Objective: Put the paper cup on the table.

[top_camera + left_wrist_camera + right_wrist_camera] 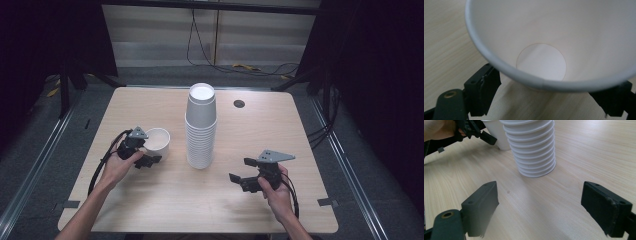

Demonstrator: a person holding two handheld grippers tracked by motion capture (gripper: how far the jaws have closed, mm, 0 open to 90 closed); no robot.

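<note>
I see a pale wooden table [150,200] with a tall stack of white paper cups [201,127] near its middle. From above, the stack looks smooth. My right gripper view shows its ribbed rims piled up like rings. Left of the stack, close by, stands one single cup [158,142]. My left gripper view looks down into its round, smooth bottom. The left gripper [148,161] is clenched on that cup. The right gripper [241,170], right of the stack, is spread wide with only bare table between its jaws.
</note>
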